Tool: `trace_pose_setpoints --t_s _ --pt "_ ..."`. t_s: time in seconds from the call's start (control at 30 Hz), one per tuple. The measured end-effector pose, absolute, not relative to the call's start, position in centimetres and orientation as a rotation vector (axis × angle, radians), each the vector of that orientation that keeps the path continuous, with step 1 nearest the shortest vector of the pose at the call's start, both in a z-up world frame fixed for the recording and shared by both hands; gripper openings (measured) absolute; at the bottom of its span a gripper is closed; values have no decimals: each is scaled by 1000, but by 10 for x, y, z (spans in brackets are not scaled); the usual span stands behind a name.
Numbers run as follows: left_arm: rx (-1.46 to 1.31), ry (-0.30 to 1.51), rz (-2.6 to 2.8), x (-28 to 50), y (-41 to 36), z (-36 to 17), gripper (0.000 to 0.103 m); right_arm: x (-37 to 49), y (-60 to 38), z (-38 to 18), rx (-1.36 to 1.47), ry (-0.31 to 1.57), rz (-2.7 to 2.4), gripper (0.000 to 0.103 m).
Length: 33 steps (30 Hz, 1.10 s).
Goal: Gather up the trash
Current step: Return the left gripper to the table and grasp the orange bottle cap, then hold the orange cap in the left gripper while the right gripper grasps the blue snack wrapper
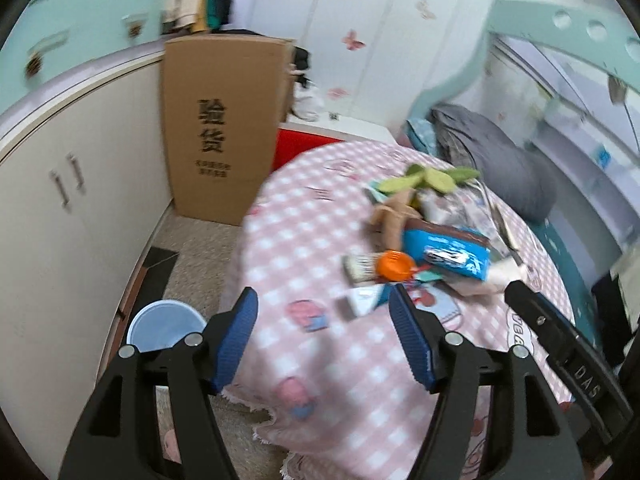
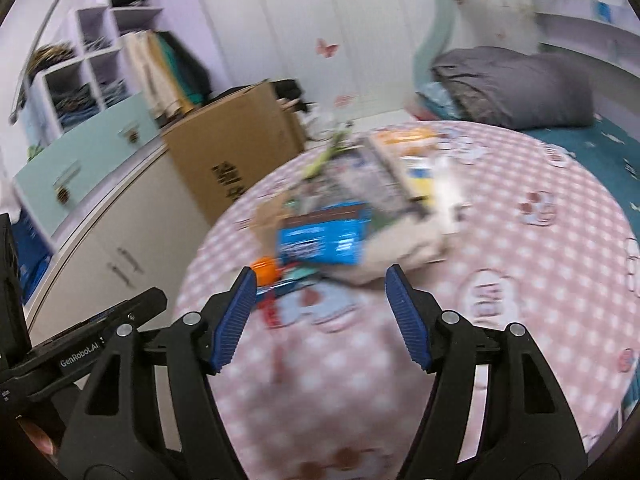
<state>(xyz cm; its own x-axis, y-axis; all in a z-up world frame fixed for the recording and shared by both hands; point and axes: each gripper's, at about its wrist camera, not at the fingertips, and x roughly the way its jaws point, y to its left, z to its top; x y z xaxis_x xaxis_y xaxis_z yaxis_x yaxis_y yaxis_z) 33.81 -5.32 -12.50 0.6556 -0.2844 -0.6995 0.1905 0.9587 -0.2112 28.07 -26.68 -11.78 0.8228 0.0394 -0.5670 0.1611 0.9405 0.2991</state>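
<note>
A heap of litter lies on the pink checked blanket [image 1: 320, 216]: a blue snack packet [image 1: 448, 254], an orange round lid [image 1: 394, 266], a small white and blue carton [image 1: 364, 300], crumpled wrappers and a green and tan soft thing [image 1: 432, 178]. My left gripper [image 1: 324, 300] hovers open over the blanket just short of the heap, with nothing between its blue pads. My right gripper [image 2: 320, 280] is open too, above the blanket in front of the blue packet [image 2: 324, 240] and orange lid [image 2: 264, 270]. Both views are motion-blurred.
A pale round bucket [image 1: 164, 326] stands on the floor left of the bed. A tall cardboard box [image 1: 224, 128] leans by white cabinets [image 1: 60, 208]. A grey pillow [image 2: 516, 92] lies at the bed's far end. The other gripper's body [image 1: 560, 340] shows at the right.
</note>
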Motion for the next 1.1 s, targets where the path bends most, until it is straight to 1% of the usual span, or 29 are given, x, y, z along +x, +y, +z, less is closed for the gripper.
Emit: trace_pose_setpoints --t_s 0.33,0.47,0.53,0.6,0.67,0.7,0.9,1.1 --pt "13 849 -335 373 -115 -144 66 299 -290 -119 277 604 -58 67" --pt "21 879 -343 388 -122 -155 56 310 -291 -121 257 614 -42 67" --pt "19 887 -344 394 -125 -159 53 314 -290 -122 249 617 -32 67" --pt "17 892 -349 397 -127 -161 45 318 -288 -122 232 620 -22 67" --pt "14 903 -363 401 -128 -164 31 323 -285 -121 213 624 -4 67" --pt "12 903 -364 402 -128 -164 29 325 -282 -121 198 626 4 67" --pt "-63 844 -367 397 -112 -154 29 342 -257 -122 33 662 58 67" --pt "-104 801 -314 393 -89 -143 29 365 -232 -134 -159 727 106 67"
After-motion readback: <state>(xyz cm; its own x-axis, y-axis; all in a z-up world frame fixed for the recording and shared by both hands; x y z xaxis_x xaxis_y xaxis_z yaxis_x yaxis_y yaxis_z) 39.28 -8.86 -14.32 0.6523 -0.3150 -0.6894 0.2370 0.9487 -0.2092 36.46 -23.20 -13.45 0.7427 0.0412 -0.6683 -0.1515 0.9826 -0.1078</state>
